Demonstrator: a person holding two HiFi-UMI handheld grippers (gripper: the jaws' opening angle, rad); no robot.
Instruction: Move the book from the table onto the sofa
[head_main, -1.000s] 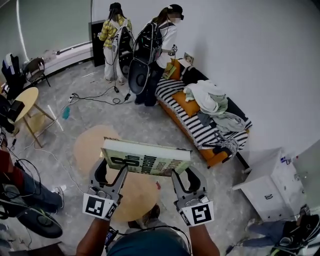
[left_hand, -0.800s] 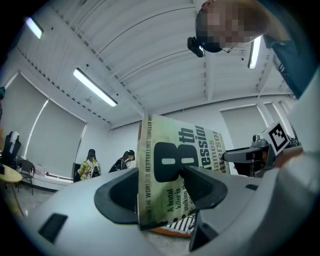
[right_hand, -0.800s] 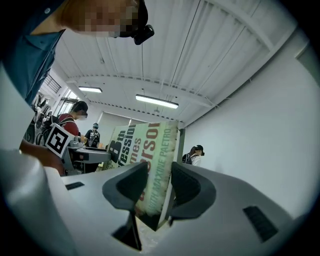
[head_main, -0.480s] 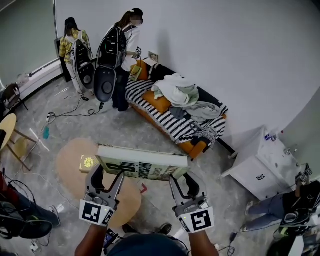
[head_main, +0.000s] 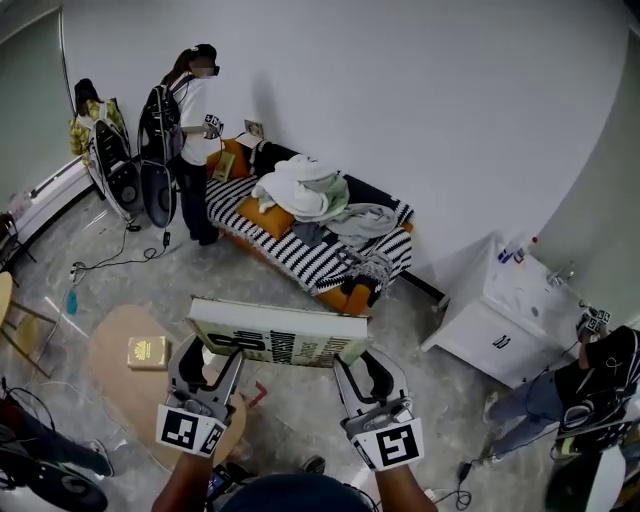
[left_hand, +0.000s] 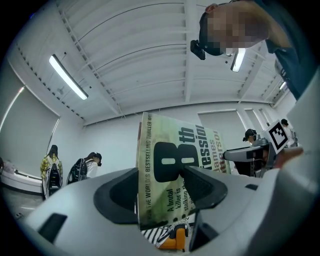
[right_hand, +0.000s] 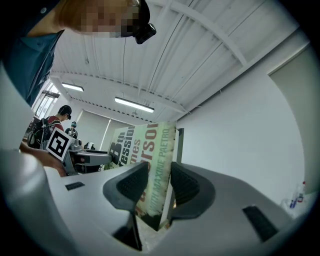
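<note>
The grey floor (head_main: 300, 400) spreads below both grippers, and a white wall (head_main: 420, 120) rises far ahead of them; the striped sofa (head_main: 300, 262) stands against that wall, straight ahead of the grippers and beyond the book's far edge, well apart from it; a white cabinet (head_main: 500, 325) sits ahead and to the right of the right gripper; the round wooden table (head_main: 115, 390) lies low on the left, under and outward of the left gripper; a person (head_main: 190, 140) stands at the sofa's left end, far ahead of the left gripper; a heap of pale clothes (head_main: 300, 188) rests on the sofa seat; the book (head_main: 275, 335) is up in the air between the two grippers, on neither table nor sofa, its long printed green cover turned towards the holder; the left gripper (head_main: 213, 352) has its jaws closed partway onto the book's left end, dark pads pressed on either face, as the left gripper view shows (left_hand: 161, 186) with the book (left_hand: 170, 165) upright between them; the right gripper (head_main: 358, 362) clamps the right end the same way, its pads tight on the book (right_hand: 150, 150) in the right gripper view (right_hand: 156, 184); a small yellow box (head_main: 147, 352) lies on the table, left of the left gripper.
</note>
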